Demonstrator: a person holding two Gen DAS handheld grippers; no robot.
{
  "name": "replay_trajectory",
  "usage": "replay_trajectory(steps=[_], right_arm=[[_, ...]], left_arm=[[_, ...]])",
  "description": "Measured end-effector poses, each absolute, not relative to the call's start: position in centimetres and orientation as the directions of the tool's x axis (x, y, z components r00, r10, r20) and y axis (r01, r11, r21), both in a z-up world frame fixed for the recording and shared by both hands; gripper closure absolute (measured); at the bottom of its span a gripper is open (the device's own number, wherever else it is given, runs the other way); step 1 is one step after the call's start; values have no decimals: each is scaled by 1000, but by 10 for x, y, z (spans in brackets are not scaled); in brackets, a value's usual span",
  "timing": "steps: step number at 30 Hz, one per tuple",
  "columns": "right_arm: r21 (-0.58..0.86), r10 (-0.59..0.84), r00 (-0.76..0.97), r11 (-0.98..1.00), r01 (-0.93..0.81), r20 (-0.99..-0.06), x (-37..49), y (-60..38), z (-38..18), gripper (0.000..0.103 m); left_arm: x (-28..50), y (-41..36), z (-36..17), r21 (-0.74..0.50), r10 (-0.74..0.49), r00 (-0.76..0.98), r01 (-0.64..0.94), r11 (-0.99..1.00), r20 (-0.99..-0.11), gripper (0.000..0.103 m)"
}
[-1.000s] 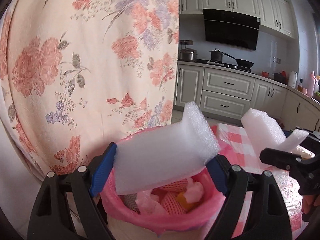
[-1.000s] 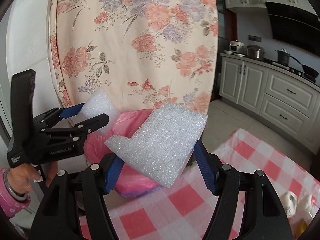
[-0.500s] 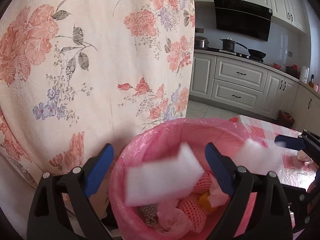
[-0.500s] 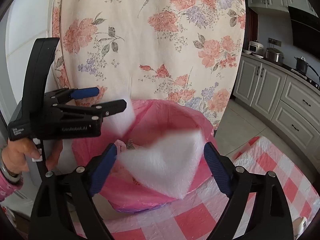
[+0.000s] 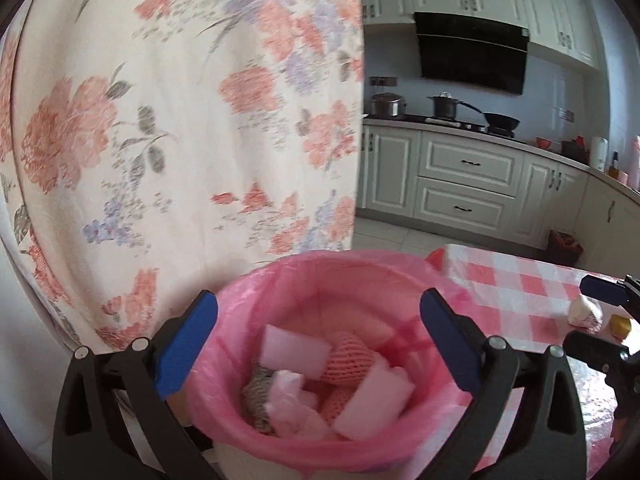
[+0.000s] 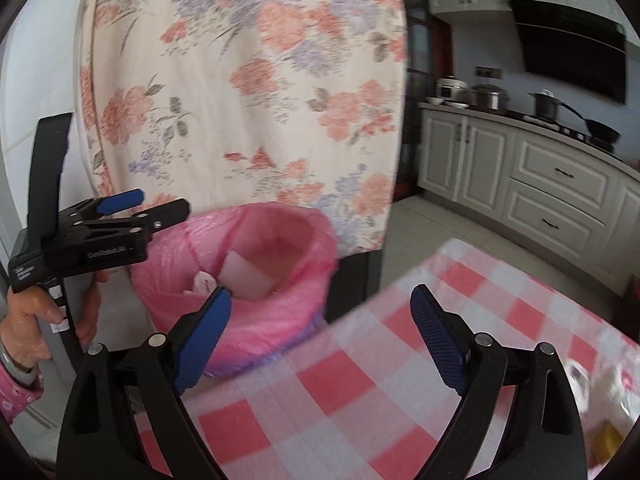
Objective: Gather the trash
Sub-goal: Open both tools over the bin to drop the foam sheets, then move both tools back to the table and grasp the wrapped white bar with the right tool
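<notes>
A bin lined with a pink bag (image 5: pixel 320 448) (image 6: pixel 280 320) stands at the table's corner. In it lie two white foam pieces (image 5: pixel 294 350) (image 5: pixel 372 400), pink foam netting (image 5: pixel 348 356) and crumpled wrappers. My left gripper (image 5: pixel 318 304) (image 6: pixel 164 202) hangs over the bin, jaws opening, nothing between them. My right gripper (image 6: pixel 320 296) (image 5: pixel 580 312) hovers over the table edge beside the bin, jaws opening and empty. A white wad (image 5: pixel 584 312) (image 6: pixel 576 376) and a yellow scrap (image 5: pixel 620 324) (image 6: pixel 608 436) lie on the table.
A red-and-white checked cloth (image 6: pixel 360 380) (image 5: pixel 520 280) covers the table. A floral fabric (image 5: pixel 160 120) (image 6: pixel 240 80) hangs right behind the bin. White kitchen cabinets (image 5: pixel 460 184) with pots on the hob run along the far wall. A hand (image 6: pixel 28 312) grips the left gripper's handle.
Both grippers let go of their white foam pieces, which dropped into the pink bin. Both pairs of jaws spread wider, and the right gripper drew back over the table.
</notes>
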State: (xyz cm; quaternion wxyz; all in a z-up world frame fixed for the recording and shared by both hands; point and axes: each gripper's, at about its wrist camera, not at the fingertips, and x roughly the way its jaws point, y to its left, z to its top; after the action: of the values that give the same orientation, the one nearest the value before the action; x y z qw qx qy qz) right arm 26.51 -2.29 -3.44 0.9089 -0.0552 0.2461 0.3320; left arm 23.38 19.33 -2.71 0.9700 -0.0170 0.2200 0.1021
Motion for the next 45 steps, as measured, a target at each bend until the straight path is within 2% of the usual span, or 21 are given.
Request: replay_trajectory(steps=[9, 16, 21, 31, 43, 45], right_arm=[[97, 398, 748, 906, -412, -531, 248, -150, -64, 16], [108, 246, 795, 968, -225, -555, 239, -251, -85, 16], [111, 189, 813, 982, -153, -551, 246, -301, -91, 16], [106, 209, 818, 978, -180, -536, 288, -336, -89, 16], [136, 376, 721, 919, -370, -582, 341, -332, -106, 16], [120, 379, 707, 914, -389, -597, 343, -329, -109, 23]], left_arm=[[247, 76, -52, -17, -14, 882, 7, 1000, -470, 5], [262, -10, -80, -9, -97, 848, 109, 994, -521, 5], [273, -53, -96, -8, -135, 824, 157, 988, -550, 5], [301, -103, -110, 38, -153, 804, 214, 976, -575, 5], [331, -104, -117, 48, -147, 789, 218, 975, -597, 5], [335, -103, -117, 47, -147, 789, 218, 975, -596, 5]])
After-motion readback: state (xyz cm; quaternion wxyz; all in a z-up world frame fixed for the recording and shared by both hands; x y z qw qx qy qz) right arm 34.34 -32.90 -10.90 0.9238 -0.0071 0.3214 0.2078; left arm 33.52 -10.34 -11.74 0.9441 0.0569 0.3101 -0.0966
